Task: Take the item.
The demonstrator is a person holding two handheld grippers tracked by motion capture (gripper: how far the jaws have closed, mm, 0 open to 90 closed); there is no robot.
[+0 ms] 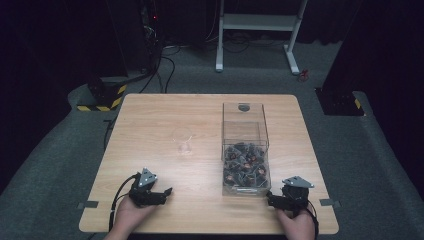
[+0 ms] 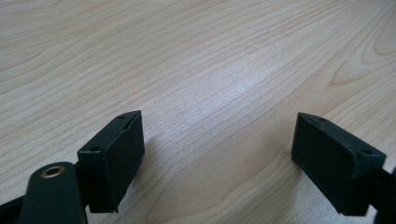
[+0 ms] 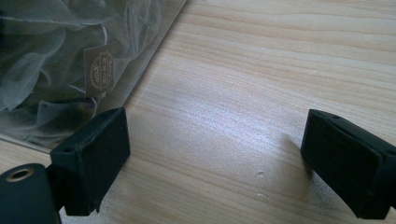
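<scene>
A clear plastic box stands on the right half of the wooden table, its near end filled with several dark tea bags. A clear drinking glass stands upright at mid table. My left gripper rests near the front left edge, open, with bare wood between its jaws. My right gripper rests at the front right, just in front of the box, open and holding nothing. In the right gripper view the box wall with mesh tea bags lies at the upper left.
The table sits on grey carpet. A white frame leg and cables lie on the floor beyond the far edge. A yellow-black striped base sits off the table's far left corner. Bare wood lies between the glass and the grippers.
</scene>
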